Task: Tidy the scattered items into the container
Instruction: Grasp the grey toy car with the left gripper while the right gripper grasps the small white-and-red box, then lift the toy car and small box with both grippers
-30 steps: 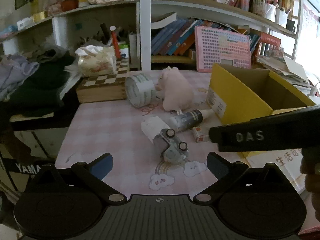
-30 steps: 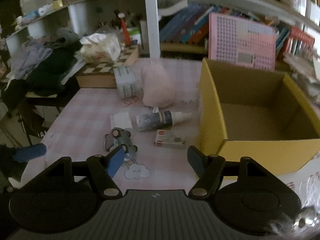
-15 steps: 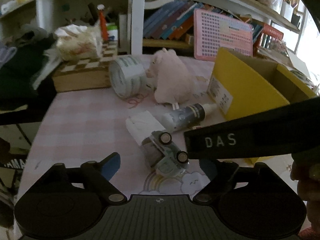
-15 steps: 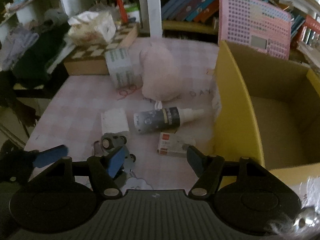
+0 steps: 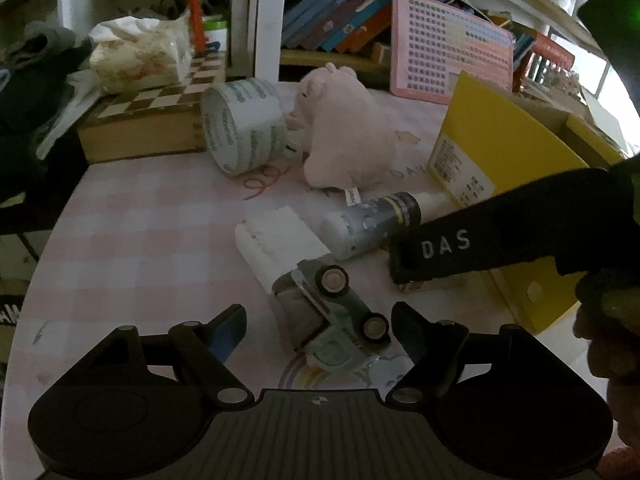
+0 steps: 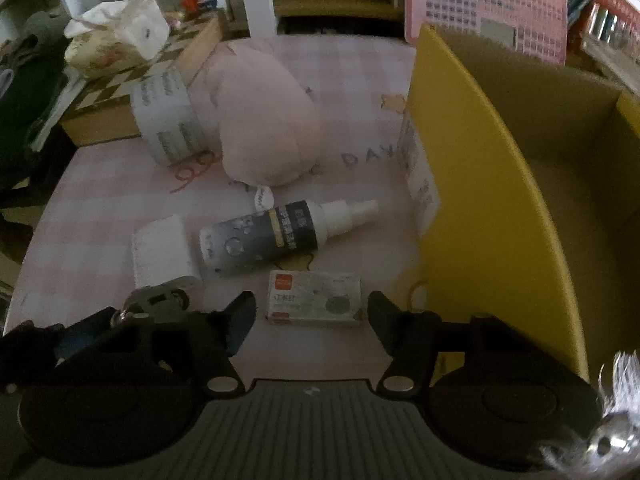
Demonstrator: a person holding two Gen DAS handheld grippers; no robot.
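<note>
A toy car (image 5: pixel 332 312) lies on its side between the open fingers of my left gripper (image 5: pixel 320 330). My right gripper (image 6: pixel 312 316) is open, its fingers either side of a small staple box (image 6: pixel 316 299). A dark spray bottle (image 6: pixel 276 236), a white packet (image 6: pixel 162 250), a pink plush (image 6: pixel 260 120) and a tape roll (image 6: pixel 168 118) lie on the pink checked table. The yellow cardboard box (image 6: pixel 480 184) stands open at the right, nothing showing inside. The right gripper's black body (image 5: pixel 500 228) crosses the left wrist view.
A wooden chessboard box (image 5: pixel 148 120) with a tissue pack (image 5: pixel 138 54) sits at the back left. Bookshelves and a pink calendar board (image 5: pixel 448 60) stand behind. Dark clothing (image 5: pixel 28 92) lies past the table's left edge.
Both grippers have moved forward and down. The toy car now lies between the left fingers, the staple box between the right fingers. Both stayed open.
</note>
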